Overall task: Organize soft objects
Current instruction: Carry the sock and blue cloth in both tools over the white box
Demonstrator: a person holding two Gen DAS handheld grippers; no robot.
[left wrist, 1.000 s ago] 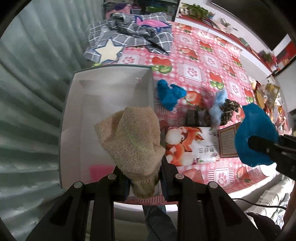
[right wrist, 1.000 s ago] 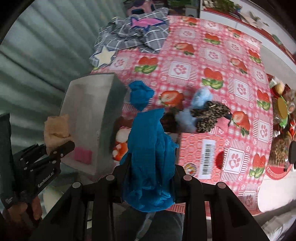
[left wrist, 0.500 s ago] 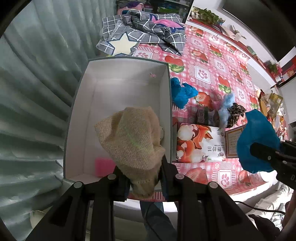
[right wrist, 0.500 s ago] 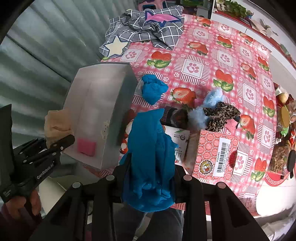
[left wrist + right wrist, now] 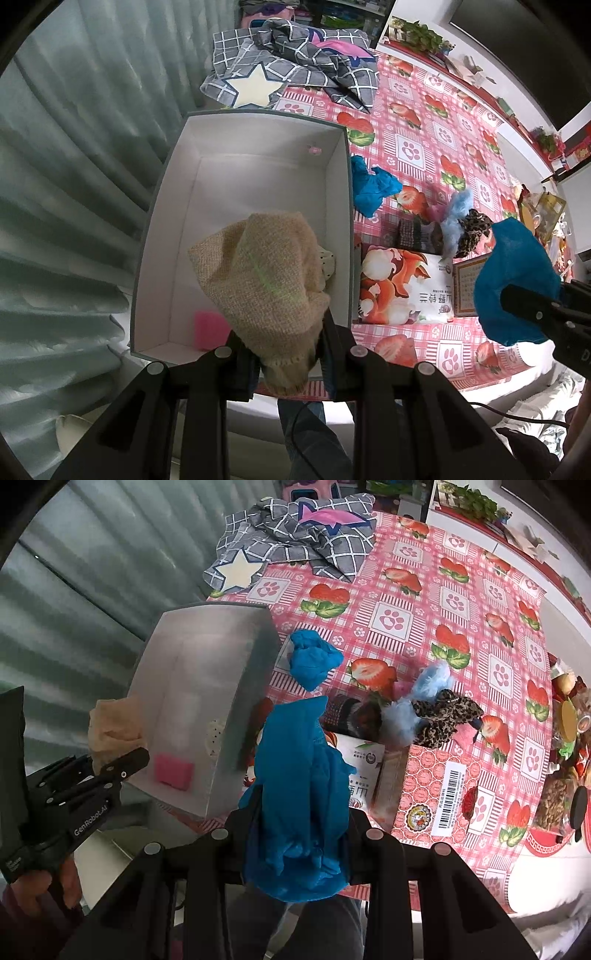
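what changed: over the last second the white box [image 5: 243, 229] has slid in under the left claw [image 5: 286, 339], so the beige knit cloth [image 5: 266, 280] now hangs over its near half, not its edge.
left claw: clamped narrow on that cloth.
right claw [image 5: 295, 834]: pinched on a blue cloth [image 5: 299, 794], off to the box's right, above the desk [image 5: 461, 602].
task read: looks ready to drop the beige one in.
in the box: pink block [image 5: 210, 328] below-left of the claw, a dotted thing just right of it.
clutter: another blue cloth [image 5: 369, 184], fluffy blue and leopard bits [image 5: 436, 709], printed packs [image 5: 402, 288] ahead-right; nothing blocks the drop.
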